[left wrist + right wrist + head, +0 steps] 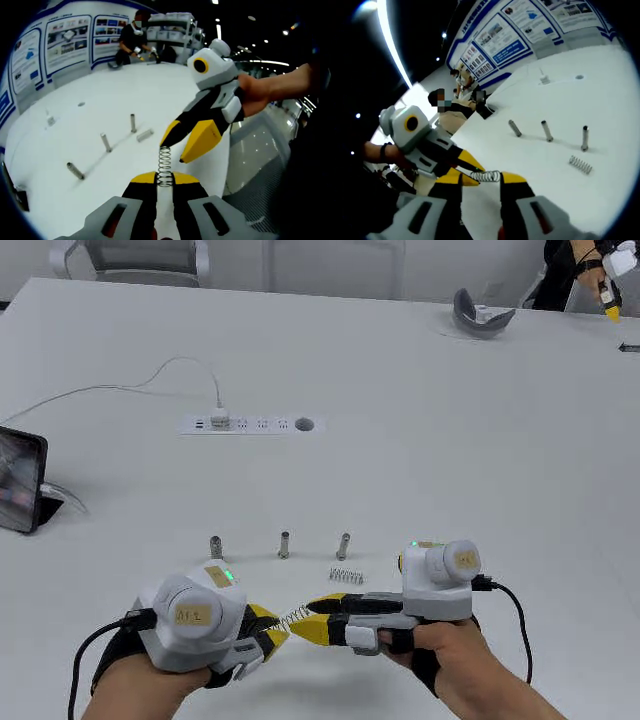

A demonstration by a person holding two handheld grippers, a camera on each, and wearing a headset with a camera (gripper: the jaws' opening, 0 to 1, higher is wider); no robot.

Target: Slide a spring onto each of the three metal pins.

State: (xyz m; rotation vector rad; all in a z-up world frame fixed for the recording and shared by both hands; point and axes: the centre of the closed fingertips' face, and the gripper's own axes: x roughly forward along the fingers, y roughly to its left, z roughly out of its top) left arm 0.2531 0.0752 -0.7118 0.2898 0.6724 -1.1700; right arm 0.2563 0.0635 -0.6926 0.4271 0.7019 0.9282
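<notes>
Three short metal pins stand bare in a row on the white table: left pin (216, 546), middle pin (284, 544), right pin (343, 545). A loose spring (346, 576) lies just in front of the right pin. Near the table's front edge my left gripper (272, 632) is shut on one end of a second spring (295, 617), which sticks out of its yellow tips (157, 179). My right gripper (312, 625) faces it with its jaws apart, and the spring's free end (487, 175) rests at one of its jaw tips.
A white power strip (250, 424) with a plugged cable lies mid-table beyond the pins. A tablet (20, 480) leans at the left edge. A grey object (482, 315) sits far right, where another person's gripper (610, 300) works.
</notes>
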